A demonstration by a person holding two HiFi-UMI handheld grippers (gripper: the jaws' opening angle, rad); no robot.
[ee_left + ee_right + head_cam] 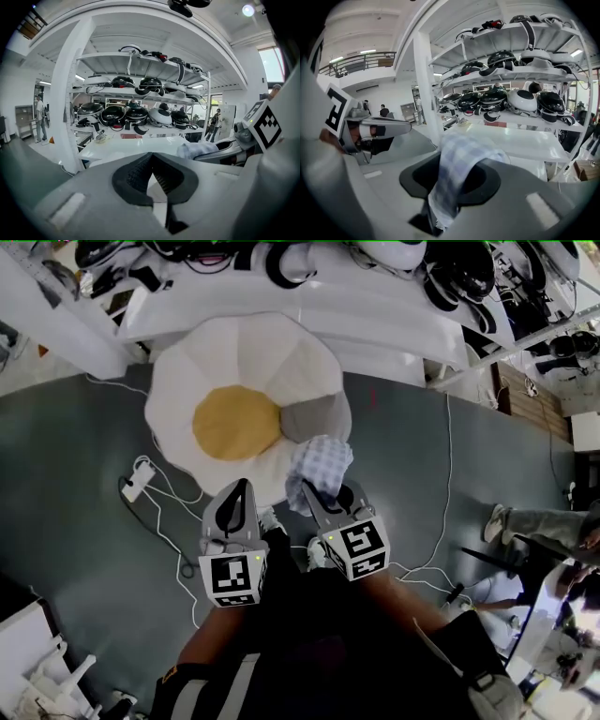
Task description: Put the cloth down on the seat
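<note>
- Cloth (320, 468): pale blue-and-white check, bunched, clamped in the right gripper (312, 493). In the right gripper view it rises from between the jaws and folds forward over them. A tail hangs below the pads.
- Right jaws: clenched on the cloth, kept part-way apart by the fabric.
- Left gripper (240, 491): its own view shows the ribbed pads meeting at the tips with nothing between them. Clenched and empty.
- Seat (234, 348): round white cushion with scalloped lobes, a yellow disc in the middle and one grey lobe at its right. It lies on the grey floor (66, 521).
- Cloth position: in the head view it overlaps the seat's near edge, just below the grey lobe. I cannot tell whether it touches the cushion or hangs above it.
- Grippers: side by side at the seat's near edge, left just beside right. Each has its marker cube (233, 579) turned up toward the head camera.
- Rack (515, 75): white shelves loaded with black and white helmets (522, 101), straight ahead in both gripper views.
- Floor clutter: white cables (169, 512) and a white power block (138, 480) to the left of the seat.
- Bystander: a person's legs (539, 519) at the far right of the head view, well apart from the seat.
</note>
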